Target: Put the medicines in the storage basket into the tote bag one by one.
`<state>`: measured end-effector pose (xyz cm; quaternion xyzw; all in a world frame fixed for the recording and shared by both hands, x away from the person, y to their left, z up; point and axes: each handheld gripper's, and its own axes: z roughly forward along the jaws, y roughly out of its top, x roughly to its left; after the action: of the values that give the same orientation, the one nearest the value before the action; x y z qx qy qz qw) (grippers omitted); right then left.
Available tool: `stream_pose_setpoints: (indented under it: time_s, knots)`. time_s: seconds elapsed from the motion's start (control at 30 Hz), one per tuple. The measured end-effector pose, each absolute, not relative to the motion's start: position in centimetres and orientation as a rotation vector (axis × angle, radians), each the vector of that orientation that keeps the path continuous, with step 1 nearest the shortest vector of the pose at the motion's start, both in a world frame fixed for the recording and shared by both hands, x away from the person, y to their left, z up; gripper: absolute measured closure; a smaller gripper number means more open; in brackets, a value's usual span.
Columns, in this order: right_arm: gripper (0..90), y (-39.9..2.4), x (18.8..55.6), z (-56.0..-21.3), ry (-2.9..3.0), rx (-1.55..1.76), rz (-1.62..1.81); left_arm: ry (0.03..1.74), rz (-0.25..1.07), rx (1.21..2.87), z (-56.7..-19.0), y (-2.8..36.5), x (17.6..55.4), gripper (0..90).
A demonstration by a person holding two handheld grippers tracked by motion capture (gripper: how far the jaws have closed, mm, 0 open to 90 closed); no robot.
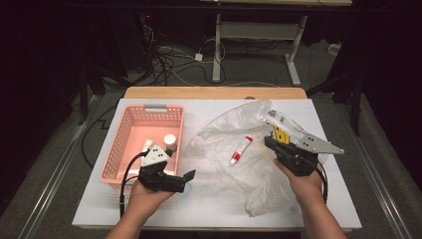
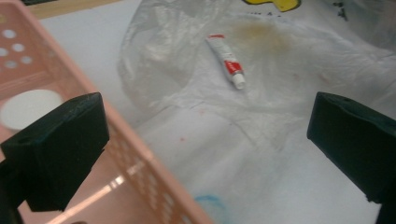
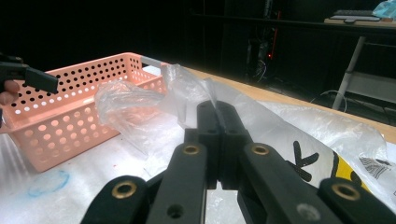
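A clear plastic bag (image 1: 224, 134) lies crumpled on the white table, with a small white tube with a red cap (image 1: 241, 150) resting on it. My right gripper (image 1: 267, 142) is shut on a fold of the bag (image 3: 126, 100), and the film is pinched at its tips (image 3: 217, 109). My left gripper (image 1: 180, 163) stands wide open at the front right corner of the pink basket (image 1: 117, 144). In the left gripper view its jaws (image 2: 208, 116) hold nothing. One jaw hangs over the basket wall (image 2: 140, 154), and the tube (image 2: 226, 62) lies farther ahead on the bag (image 2: 280, 93).
The perforated basket (image 3: 70, 107) holds a white-capped bottle (image 1: 169, 140) and another white item. The bag carries a yellow and black print (image 3: 345, 168). A blue scribble (image 2: 210, 201) marks the table (image 1: 209, 199) near the basket. Desk legs and cables stand on the floor beyond.
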<state>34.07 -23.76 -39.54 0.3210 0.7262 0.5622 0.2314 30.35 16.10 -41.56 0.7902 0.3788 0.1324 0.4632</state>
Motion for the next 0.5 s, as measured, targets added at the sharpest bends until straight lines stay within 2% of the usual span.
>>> stream_pose_setpoints:
  time_s: [0.5]
  knots:
    - [90.0,-24.1,34.1,-39.6,1.994,0.888,1.543,1.061,0.397,1.901,-41.9,19.8,31.0,0.0]
